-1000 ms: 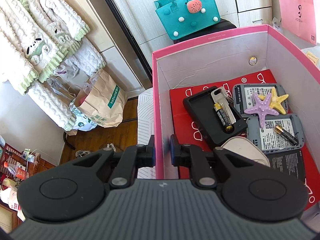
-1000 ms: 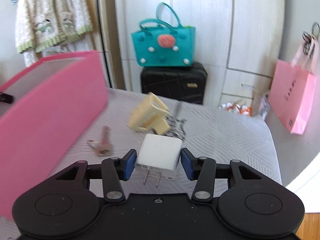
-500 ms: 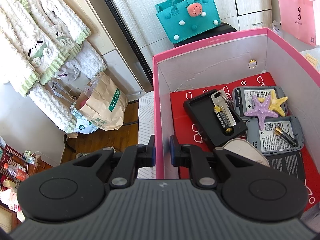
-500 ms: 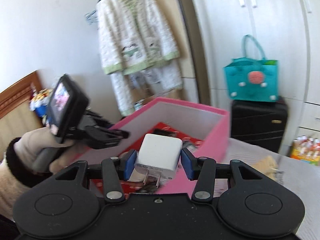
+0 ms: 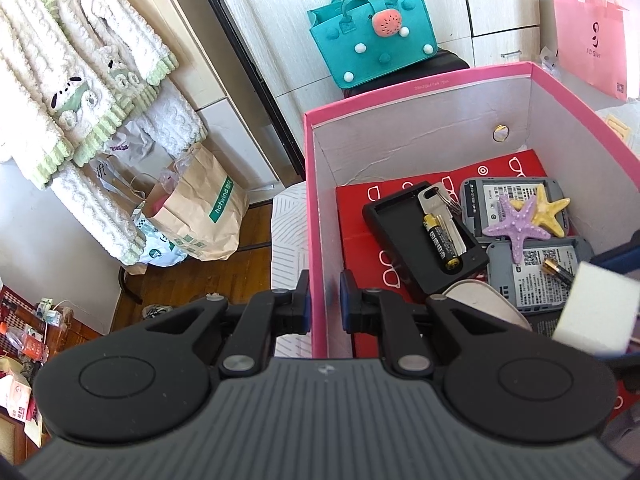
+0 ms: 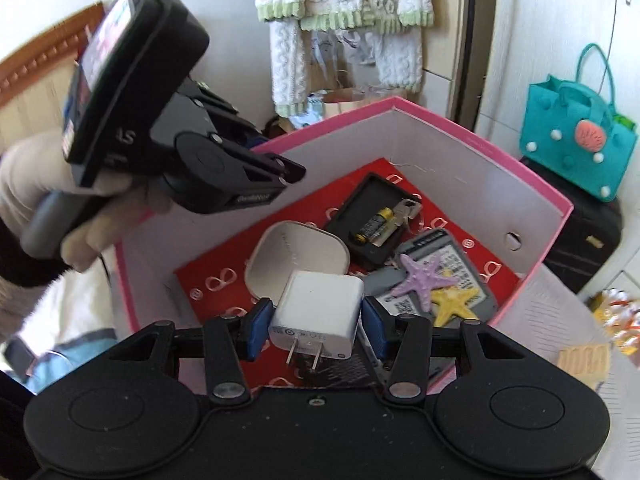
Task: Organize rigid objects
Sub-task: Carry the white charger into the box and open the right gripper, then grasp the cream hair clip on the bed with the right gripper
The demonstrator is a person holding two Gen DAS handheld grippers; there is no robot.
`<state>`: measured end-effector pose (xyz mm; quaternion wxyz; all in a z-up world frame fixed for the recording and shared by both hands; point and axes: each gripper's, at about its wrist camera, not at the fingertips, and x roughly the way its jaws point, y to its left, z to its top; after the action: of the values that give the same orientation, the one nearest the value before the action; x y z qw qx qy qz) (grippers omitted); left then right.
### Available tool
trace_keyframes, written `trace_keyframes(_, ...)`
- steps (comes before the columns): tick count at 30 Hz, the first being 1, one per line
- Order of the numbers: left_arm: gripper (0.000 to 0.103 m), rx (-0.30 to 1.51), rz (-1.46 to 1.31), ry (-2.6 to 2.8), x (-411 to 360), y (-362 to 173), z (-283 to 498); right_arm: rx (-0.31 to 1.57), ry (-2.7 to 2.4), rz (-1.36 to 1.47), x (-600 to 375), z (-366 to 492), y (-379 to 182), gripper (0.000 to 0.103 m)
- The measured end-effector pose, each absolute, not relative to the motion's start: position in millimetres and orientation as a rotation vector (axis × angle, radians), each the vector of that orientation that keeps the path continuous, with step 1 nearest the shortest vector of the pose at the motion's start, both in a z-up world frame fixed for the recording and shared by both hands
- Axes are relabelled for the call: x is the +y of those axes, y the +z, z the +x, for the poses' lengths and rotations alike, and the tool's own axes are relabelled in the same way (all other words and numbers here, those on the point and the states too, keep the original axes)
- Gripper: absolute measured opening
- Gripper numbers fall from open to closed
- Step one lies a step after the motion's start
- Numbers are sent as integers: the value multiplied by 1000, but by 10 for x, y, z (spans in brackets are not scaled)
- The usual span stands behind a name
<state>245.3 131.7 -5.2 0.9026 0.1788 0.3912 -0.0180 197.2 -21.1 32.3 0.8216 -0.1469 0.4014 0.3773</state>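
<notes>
The white charger (image 6: 318,312), clenched between my right gripper (image 6: 316,330) pads, has swung from over the bedspread to above the pink box (image 6: 460,160), so only the drop remains. Beyond it lie the starfish (image 6: 424,276) and battery tray (image 6: 374,216); my left gripper (image 5: 324,304) stays clamped on the box's near wall.

My grippers (image 6: 316,322) are black with blue pads (image 6: 256,326), round discs and silver screws; my left hand (image 6: 52,200) wears a pale glove, dark cuff.
</notes>
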Motion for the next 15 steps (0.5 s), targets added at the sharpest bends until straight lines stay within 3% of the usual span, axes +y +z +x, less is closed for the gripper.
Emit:
trace_keyframes(7, 12, 809, 357, -40, 1347, -45, 2449, 676, 709, -157, -620, 2011, 689, 56)
trace_keyframes(9, 12, 810, 356, -38, 1343, -45, 2453, 604, 658, -120, -821, 1984, 765, 61)
trace_keyframes(15, 12, 805, 345, -26, 1352, -38, 2460, 515, 460, -49, -1480, 2030, 737, 62)
